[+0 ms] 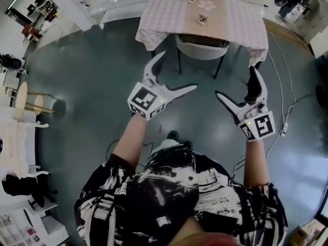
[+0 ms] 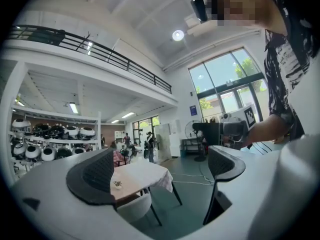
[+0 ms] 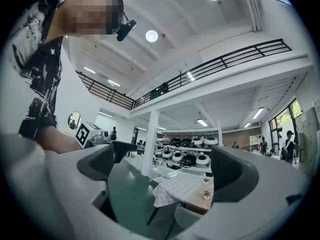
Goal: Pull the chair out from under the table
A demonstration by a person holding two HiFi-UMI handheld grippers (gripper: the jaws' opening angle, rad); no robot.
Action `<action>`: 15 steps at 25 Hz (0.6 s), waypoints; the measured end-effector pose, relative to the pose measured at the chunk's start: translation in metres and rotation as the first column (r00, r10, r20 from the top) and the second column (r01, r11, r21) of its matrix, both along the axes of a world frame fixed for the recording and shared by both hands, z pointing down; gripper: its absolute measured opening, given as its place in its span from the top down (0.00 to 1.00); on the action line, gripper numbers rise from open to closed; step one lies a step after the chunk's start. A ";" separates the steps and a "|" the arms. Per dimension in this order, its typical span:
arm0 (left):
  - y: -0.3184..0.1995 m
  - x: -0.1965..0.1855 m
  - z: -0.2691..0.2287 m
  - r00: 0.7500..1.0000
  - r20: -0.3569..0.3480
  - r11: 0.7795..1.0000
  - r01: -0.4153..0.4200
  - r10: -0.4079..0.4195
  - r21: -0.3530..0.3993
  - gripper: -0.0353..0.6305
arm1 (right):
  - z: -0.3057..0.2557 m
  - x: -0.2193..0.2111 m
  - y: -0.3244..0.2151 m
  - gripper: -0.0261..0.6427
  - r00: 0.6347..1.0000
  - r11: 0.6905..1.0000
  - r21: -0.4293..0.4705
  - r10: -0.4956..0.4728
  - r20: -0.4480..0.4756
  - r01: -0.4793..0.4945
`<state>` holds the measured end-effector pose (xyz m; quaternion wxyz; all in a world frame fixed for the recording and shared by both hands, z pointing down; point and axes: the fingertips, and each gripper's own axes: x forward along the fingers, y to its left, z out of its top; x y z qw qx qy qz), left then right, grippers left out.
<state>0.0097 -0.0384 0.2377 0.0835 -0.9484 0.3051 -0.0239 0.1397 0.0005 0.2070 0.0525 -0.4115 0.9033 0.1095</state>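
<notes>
A pale grey chair [image 1: 201, 48] with black legs is tucked under a table [image 1: 169, 14] covered by a checked cloth, at the top of the head view. My left gripper [image 1: 178, 72] is held open in mid-air, well short of the chair, with nothing between its jaws. My right gripper [image 1: 237, 81] is likewise open and empty, to the right and about as far from the chair. In the left gripper view the chair [image 2: 135, 205] and table [image 2: 142, 175] show between the jaws, far off. The right gripper view shows the table [image 3: 185, 188] and chair [image 3: 186, 217] low between its jaws.
Two small potted plants [image 1: 203, 19] stand on the table top. A cable [image 1: 289, 94] runs over the floor at the right. A wooden rack [image 1: 20, 129] stands at the left edge. Grey floor [image 1: 92, 70] lies between me and the table.
</notes>
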 end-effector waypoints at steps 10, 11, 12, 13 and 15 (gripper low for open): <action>-0.085 0.017 0.015 0.999 -0.012 0.999 -0.042 0.042 0.018 0.10 | 0.014 0.014 -0.076 0.10 0.999 0.999 0.012 0.040 -0.029 -0.040; -0.097 0.020 0.016 0.999 -0.015 0.999 -0.049 0.049 0.019 0.10 | 0.016 0.016 -0.088 0.10 0.998 0.999 0.010 0.046 -0.033 -0.045; -0.111 0.023 0.018 0.998 -0.017 0.998 -0.056 0.056 0.018 0.10 | 0.018 0.017 -0.100 0.10 0.998 0.999 0.007 0.051 -0.037 -0.051; -0.125 0.026 0.020 0.998 -0.019 0.998 -0.063 0.063 0.016 0.10 | 0.020 0.019 -0.112 0.10 0.998 0.998 0.002 0.056 -0.041 -0.056; -0.153 0.029 0.022 0.997 -0.023 0.997 -0.075 0.075 0.008 0.10 | 0.022 0.019 -0.138 0.10 0.997 0.998 -0.009 0.065 -0.048 -0.066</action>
